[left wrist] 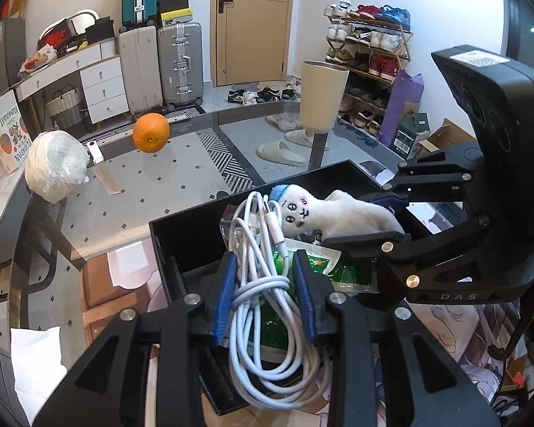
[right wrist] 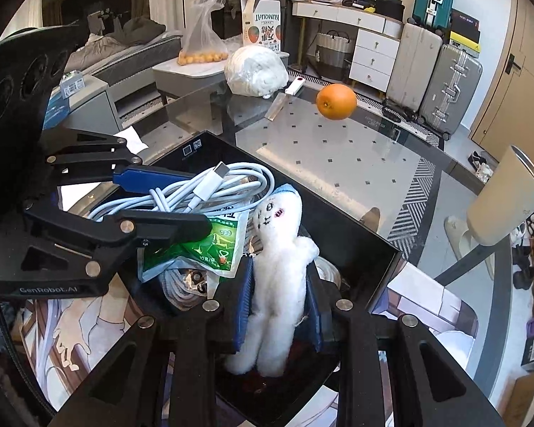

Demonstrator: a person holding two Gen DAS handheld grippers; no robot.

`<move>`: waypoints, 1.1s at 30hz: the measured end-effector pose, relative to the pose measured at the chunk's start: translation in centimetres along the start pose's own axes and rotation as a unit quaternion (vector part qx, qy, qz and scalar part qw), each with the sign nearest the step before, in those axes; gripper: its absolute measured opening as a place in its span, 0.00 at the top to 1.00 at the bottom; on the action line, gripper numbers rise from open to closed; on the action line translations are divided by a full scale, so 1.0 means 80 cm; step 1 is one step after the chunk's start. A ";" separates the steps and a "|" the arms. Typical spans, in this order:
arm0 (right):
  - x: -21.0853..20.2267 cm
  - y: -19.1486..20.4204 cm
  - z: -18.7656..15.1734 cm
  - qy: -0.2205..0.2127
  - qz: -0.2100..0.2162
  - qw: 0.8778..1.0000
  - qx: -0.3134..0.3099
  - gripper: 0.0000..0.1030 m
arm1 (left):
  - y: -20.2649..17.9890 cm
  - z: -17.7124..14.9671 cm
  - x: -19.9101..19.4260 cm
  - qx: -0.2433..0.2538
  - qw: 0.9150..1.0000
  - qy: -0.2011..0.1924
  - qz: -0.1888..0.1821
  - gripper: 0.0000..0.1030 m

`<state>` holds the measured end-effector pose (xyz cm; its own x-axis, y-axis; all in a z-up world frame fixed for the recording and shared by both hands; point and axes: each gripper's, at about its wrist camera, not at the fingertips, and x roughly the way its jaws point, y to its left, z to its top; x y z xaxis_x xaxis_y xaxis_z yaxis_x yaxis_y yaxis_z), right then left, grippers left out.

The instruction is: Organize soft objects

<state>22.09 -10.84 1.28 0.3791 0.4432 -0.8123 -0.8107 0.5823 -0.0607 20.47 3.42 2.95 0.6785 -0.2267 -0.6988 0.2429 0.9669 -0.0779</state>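
Plush doll: the small white fuzzy plush doll with a stitched face and blue cap (right wrist: 279, 267) stands lengthwise in the lower centre of the right wrist frame, head up-frame, legs down-frame, over the shallow black tray (right wrist: 359, 235).
Long axis: it runs along the line of the right gripper (right wrist: 279, 306); the blue-padded fingers (right wrist: 244, 302) are clamped on its body from either side, at about the waist.
Doll from the left wrist frame: it lies right of centre (left wrist: 341, 211), head toward the middle of the frame, the right gripper reaching in from the right edge.
Cable: the coiled white charging cable (left wrist: 263, 291) sits between the fingers (left wrist: 226, 295) of the left gripper (left wrist: 265, 295) in the lower centre; its loops hang below them and its plug ends lie up-frame in the tray.
Left fingers: close together with the cable bundle between them; the left pad touches the loops, and whether the right pad presses cannot be told.
Packet: a crumpled green foil sachet (right wrist: 203, 245) lies in the tray between cable and doll.
Nearer hand: the right one, by judgement, since it already has the doll; the doll's head points away toward the tray's far wall.
Counter: the glass-topped counter (right wrist: 356, 163) carries the tray, with a round orange (right wrist: 336, 101) well apart beyond it.
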 end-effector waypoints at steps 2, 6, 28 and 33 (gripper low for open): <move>0.000 0.001 0.000 0.001 -0.005 1.000 -0.002 0.72 | 0.000 0.000 0.001 -0.003 1.000 0.000 -0.002 0.69; -0.011 0.001 -0.003 -0.007 -0.027 1.000 -0.006 0.57 | 0.001 0.001 -0.002 -0.008 1.000 -0.002 0.002 0.68; -0.112 -0.001 -0.071 -0.161 -0.004 0.981 0.109 0.01 | -0.006 -0.044 -0.084 -0.050 0.992 -0.106 0.044 0.00; -0.125 0.021 -0.089 -0.183 0.007 0.977 0.107 0.01 | -0.025 -0.059 -0.090 -0.033 0.990 -0.120 0.070 0.00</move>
<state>13.77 -19.17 5.17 0.5352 0.6433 -0.5475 -0.7196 0.6867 0.1033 11.79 3.64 4.80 0.8498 -0.1042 -0.5167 0.0949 0.9945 -0.0444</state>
